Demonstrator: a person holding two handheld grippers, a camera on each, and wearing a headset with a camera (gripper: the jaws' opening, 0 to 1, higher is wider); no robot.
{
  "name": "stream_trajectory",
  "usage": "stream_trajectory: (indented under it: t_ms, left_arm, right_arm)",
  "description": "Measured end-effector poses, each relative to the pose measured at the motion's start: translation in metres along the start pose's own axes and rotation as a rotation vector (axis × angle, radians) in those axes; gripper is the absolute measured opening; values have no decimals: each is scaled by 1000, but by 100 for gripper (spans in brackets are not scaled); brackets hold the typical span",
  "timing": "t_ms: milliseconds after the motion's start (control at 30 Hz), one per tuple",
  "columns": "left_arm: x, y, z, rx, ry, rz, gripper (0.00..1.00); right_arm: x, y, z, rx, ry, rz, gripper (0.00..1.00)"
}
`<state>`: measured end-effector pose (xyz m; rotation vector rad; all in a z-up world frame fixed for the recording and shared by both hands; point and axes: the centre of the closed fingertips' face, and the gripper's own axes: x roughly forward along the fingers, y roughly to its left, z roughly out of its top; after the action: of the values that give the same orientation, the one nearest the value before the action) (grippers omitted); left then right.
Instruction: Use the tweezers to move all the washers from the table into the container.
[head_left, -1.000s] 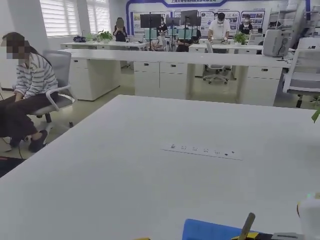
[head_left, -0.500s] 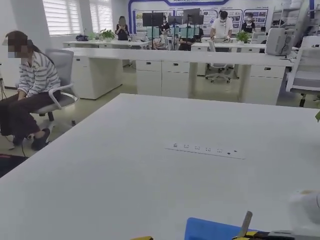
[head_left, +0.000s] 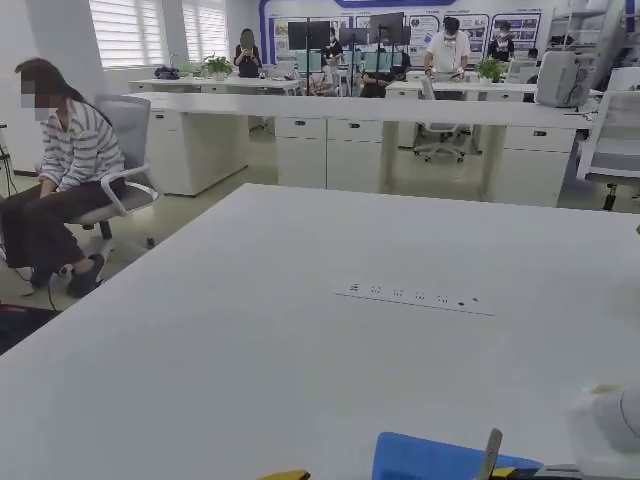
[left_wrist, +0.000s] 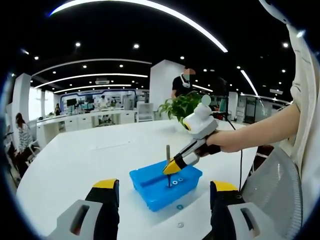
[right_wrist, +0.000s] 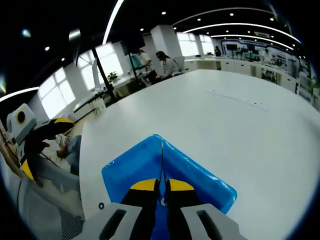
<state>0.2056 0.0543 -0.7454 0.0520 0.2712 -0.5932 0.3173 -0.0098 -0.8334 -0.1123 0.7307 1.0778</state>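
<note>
White table (head_left: 250, 350) carries the blue container (left_wrist: 148, 193). In the left gripper view, loose washers (left_wrist: 179, 206) lie at its 6 o'clock. Right gripper (right_wrist: 161, 189) is clamped on the tweezers (right_wrist: 162, 155), which point into the container. Left gripper (left_wrist: 164, 200) stands wide open, holding nothing.

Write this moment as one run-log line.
right gripper: shut on tweezers | tweezers: tips over blue container | left gripper: open, empty | washers: some on table
</note>
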Motion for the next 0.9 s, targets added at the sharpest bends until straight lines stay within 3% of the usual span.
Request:
stream_trajectory:
  t_ms: [367,900]
  left_arm:
    - [0,0,0,1,3,0,75]
    - [0,-1,0,3,6,-7,74]
  right_arm:
    - [-3,3,4,15,-32,7,4]
    - [-30,20,17,37,-121,20,4]
